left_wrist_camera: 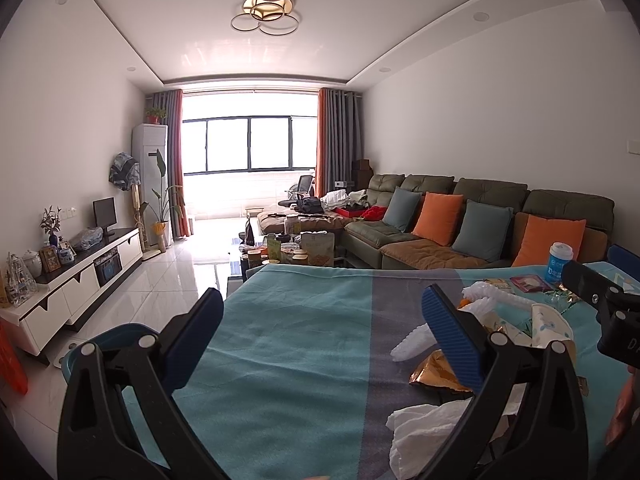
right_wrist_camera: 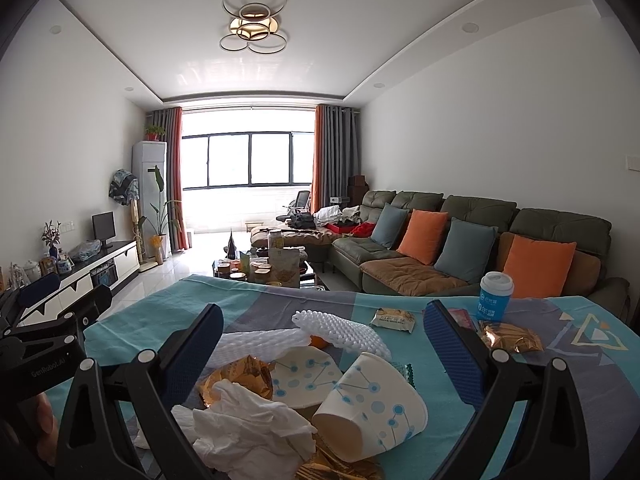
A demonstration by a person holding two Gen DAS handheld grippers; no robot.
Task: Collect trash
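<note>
Both the left tool [left_wrist_camera: 322,322] and right tool [right_wrist_camera: 323,330] hover spread and empty over the teal-and-grey clothed desk [left_wrist_camera: 288,344], so collecting looks barely begun; next, the right should close on the crumpled white tissue [right_wrist_camera: 256,428] beside the tipped dotted paper cup [right_wrist_camera: 370,404].

— What trash is lying there?

— A crumpled white tissue [right_wrist_camera: 256,428] nearest, touching a crinkled gold foil wrapper [right_wrist_camera: 240,376]. Beside them a white paper cup [right_wrist_camera: 372,404] with blue dots lies on its side, and a second one [right_wrist_camera: 306,376] lies flattened behind it.

— Farther back?

— White foam netting [right_wrist_camera: 340,332], a small snack packet [right_wrist_camera: 394,319], another gold wrapper [right_wrist_camera: 512,340], and an upright blue cup with a white lid [right_wrist_camera: 494,296].
</note>
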